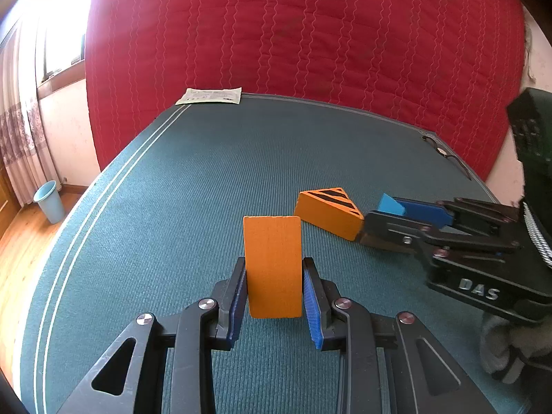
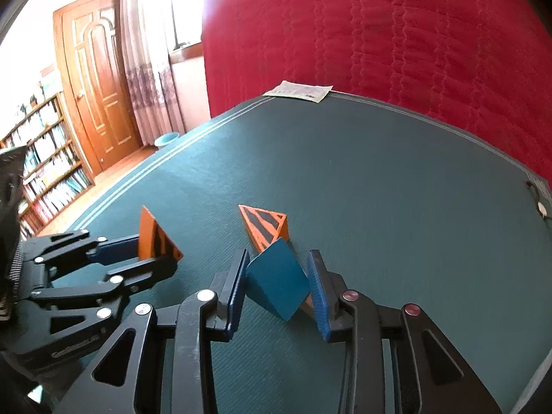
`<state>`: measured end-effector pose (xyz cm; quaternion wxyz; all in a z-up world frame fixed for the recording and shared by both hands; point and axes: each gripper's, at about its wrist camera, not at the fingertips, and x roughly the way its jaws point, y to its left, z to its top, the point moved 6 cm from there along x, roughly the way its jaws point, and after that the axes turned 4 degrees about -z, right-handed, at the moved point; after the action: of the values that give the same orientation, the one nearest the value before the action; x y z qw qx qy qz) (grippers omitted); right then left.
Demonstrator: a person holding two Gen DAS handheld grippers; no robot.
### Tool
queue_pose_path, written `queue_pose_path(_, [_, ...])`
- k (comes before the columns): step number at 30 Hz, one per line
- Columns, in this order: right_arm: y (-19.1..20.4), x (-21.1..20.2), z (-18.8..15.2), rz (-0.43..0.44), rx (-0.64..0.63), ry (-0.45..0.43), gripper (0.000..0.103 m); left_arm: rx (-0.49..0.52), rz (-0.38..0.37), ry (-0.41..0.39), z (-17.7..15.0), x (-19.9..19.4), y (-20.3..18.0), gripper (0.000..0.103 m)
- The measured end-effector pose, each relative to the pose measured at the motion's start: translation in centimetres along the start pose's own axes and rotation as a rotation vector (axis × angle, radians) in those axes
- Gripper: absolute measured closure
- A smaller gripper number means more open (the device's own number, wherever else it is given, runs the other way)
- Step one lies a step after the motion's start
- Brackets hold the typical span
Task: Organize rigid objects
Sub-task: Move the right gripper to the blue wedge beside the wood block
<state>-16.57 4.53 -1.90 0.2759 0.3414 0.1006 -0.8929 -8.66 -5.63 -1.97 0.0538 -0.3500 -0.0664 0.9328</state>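
My left gripper (image 1: 275, 265) is shut on an orange block (image 1: 272, 265), which stands upright between the blue pads. From the right wrist view, this block (image 2: 155, 241) has black stripes on one face and sits in the left gripper (image 2: 155, 252). An orange triangular wedge with black stripes (image 1: 327, 214) (image 2: 265, 226) lies on the green table mat (image 1: 207, 179). Just beside it, my right gripper (image 2: 277, 258) (image 1: 374, 217) is shut on a tilted blue block (image 2: 277, 283) (image 1: 391, 203), both pads touching its corners.
A printed paper sheet (image 1: 210, 96) lies at the table's far corner. A pair of glasses (image 1: 445, 153) lies near the right edge. A red quilt (image 1: 310, 34) hangs behind the table. A light blue bin (image 1: 50, 201) stands on the wooden floor to the left.
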Motion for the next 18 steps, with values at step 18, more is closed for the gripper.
queue_pose_path(18, [0.7,-4.3,-5.1,0.005,0.086,0.002,0.077,-0.002,0.023,-0.003,0.0,-0.3,0.0,0.071])
